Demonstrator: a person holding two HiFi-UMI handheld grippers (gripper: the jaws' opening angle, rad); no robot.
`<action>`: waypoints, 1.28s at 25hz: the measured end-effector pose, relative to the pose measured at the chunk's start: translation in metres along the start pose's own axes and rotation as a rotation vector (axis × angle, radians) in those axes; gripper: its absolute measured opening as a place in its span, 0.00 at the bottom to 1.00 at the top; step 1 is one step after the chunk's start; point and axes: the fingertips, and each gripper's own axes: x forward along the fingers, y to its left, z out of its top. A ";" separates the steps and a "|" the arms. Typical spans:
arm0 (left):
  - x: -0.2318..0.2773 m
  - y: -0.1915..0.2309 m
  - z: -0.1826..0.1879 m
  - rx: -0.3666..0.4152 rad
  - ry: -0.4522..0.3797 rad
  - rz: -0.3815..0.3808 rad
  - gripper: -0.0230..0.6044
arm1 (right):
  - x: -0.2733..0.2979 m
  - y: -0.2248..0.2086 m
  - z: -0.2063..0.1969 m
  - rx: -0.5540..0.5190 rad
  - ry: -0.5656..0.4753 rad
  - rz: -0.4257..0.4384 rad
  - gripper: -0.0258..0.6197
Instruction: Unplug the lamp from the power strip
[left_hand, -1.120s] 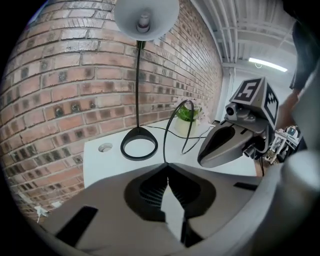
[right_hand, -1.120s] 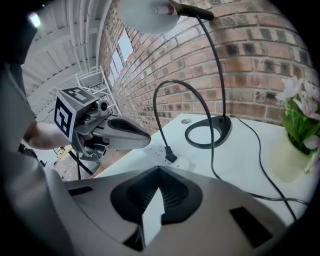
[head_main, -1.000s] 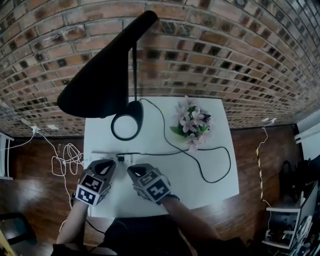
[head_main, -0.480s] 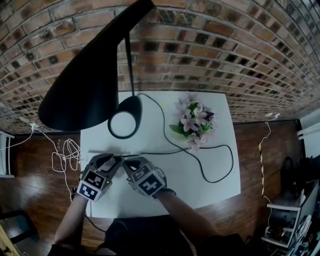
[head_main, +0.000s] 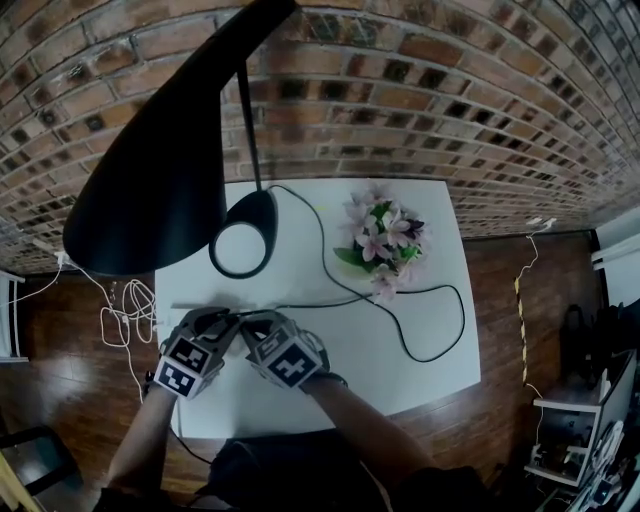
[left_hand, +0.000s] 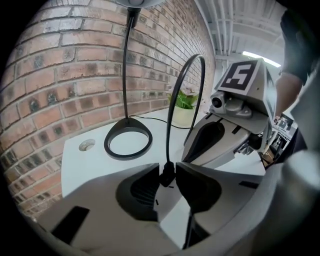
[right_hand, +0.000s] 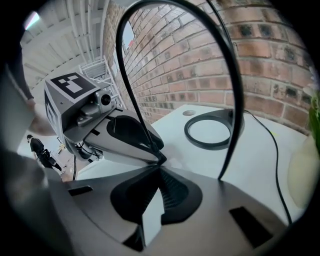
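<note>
The black lamp stands on the white table (head_main: 400, 370) on its ring base (head_main: 241, 248), with its big shade (head_main: 150, 180) high at the left. Its black cable (head_main: 400, 300) loops back to a black plug (left_hand: 167, 175) set in the white power strip (left_hand: 172, 215). My left gripper (left_hand: 167, 172) has just been closing, and the plug now sits between its pads, touching both. My right gripper (right_hand: 159, 167) has its tips together right next to the plug (right_hand: 160, 159) and the left jaws. In the head view both grippers (head_main: 222, 322) (head_main: 255, 322) meet at the strip.
A pot of pink flowers (head_main: 385, 240) stands at the table's back right, inside the cable's loop. White cords (head_main: 125, 315) lie on the wooden floor to the left. A brick wall runs behind the table.
Both grippers have moved forward and drawn together at the plug. A second ago they stood apart, nearer the table's front edge.
</note>
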 end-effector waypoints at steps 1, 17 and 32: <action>0.001 0.000 0.000 -0.002 -0.002 -0.003 0.19 | 0.000 0.000 0.000 -0.014 0.008 -0.003 0.03; 0.000 0.003 0.003 -0.106 -0.027 0.005 0.17 | 0.003 0.000 -0.001 -0.106 0.053 -0.063 0.03; -0.004 0.005 0.003 -0.158 -0.030 0.051 0.15 | 0.006 -0.001 -0.001 -0.064 0.108 -0.048 0.03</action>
